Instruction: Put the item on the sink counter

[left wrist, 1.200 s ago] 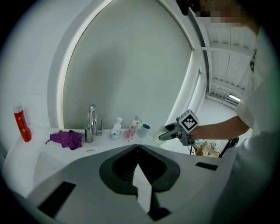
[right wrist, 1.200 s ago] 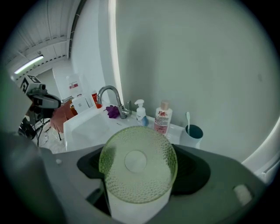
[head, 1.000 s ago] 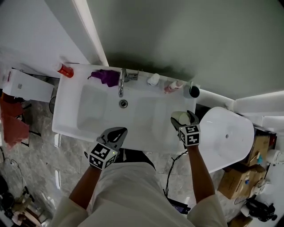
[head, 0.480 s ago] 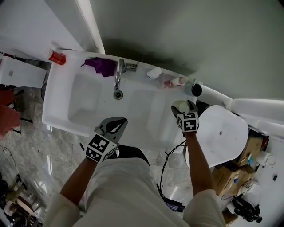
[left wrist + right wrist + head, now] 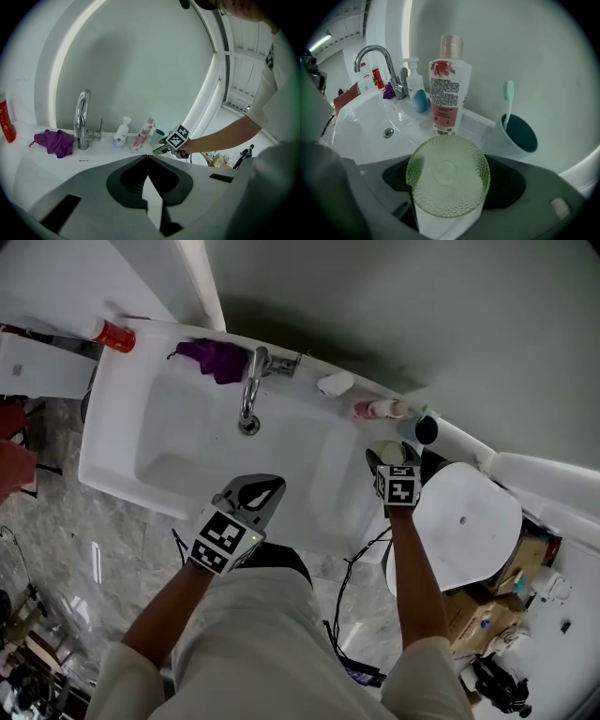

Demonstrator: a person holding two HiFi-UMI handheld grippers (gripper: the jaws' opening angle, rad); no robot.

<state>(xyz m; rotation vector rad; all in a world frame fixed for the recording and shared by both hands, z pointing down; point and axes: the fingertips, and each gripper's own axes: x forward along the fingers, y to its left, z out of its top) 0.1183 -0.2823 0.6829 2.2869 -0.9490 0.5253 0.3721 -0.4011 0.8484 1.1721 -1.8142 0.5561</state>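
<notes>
Jar (image 5: 447, 176), one only, white with a dimpled translucent green top, is grasped in the right claw (image 5: 392, 457). The left claw (image 5: 146, 157) is clenched, empty. Three bottles (image 5: 449, 89) are lined along the far counter (image 5: 349, 498).

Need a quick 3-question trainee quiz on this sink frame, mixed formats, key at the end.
1. True or false: the left tool has its jaws together with nothing between them.
2. What is the right tool gripping? A) a red bottle B) the green dimpled container C) a purple cloth
3. Fill in: the toothbrush stands in a ____-coloured cup on the counter.

Key: 1 true; 2 B; 3 teal.
</notes>
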